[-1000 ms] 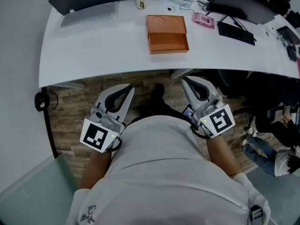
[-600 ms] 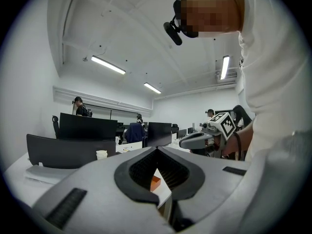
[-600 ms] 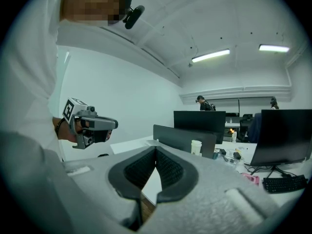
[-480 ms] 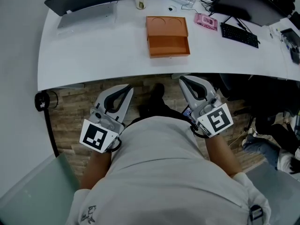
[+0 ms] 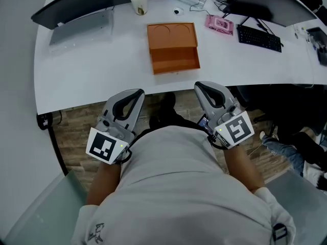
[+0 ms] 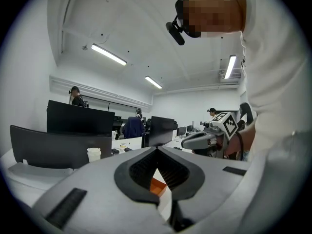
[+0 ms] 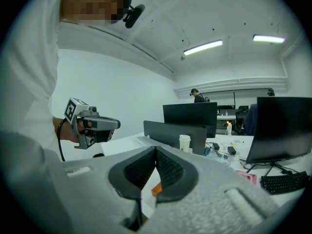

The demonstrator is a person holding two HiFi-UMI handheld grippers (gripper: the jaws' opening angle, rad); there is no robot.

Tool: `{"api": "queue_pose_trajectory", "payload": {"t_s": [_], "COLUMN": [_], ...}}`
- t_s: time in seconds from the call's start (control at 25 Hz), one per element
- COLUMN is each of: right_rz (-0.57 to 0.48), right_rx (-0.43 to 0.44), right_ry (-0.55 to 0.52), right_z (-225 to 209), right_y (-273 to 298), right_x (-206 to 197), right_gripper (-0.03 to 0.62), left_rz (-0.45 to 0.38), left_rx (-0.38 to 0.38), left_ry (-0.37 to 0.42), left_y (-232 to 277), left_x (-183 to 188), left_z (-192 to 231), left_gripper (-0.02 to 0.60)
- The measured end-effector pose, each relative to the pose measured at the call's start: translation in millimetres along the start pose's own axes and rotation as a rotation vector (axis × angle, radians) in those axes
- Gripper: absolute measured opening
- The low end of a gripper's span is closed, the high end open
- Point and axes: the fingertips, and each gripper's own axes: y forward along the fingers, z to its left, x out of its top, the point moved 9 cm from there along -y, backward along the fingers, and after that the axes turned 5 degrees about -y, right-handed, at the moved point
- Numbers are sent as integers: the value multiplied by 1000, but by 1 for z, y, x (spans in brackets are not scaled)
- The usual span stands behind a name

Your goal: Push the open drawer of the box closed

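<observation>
White desk (image 5: 92,65) bears an orange rectangular box (image 5: 171,34), its drawer (image 5: 175,60) open; left claw (image 5: 136,93) and right claw (image 5: 200,87), closed and empty, off the near edge: reaching the drawer front comes next.

- An open-plan office
- Long white counter (image 5: 102,55) carrying dark monitors (image 6: 80,120), a keyboard (image 5: 259,37) and a paper cup (image 5: 138,0)
- Strip lights (image 6: 108,55) on a white ceiling, with people (image 6: 75,96) at further rows of screens
</observation>
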Motion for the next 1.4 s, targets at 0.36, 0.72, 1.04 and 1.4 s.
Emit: {"api": "queue_pose_trajectory", "payload": {"t_s": [0.36, 0.72, 1.04, 1.4], "right_rz": [-11, 5, 22, 60], "right_rx": [-22, -18, -37, -16], "right_ry": [29, 50, 77, 110], "right_z": [-85, -109, -111, -106], "right_y": [8, 18, 27, 39], "right_x": [-11, -24, -29, -50], "right_gripper": [3, 3, 3, 3], "left_rz": [29, 45, 90, 142], "left_rx": [12, 1, -29, -68], "left_ry": [1, 14, 10, 9], "left_y": [78, 109, 123, 136], "left_x": [5, 2, -8, -25], "left_z": [19, 30, 48, 61], "left_gripper": [0, -1, 0, 0]}}
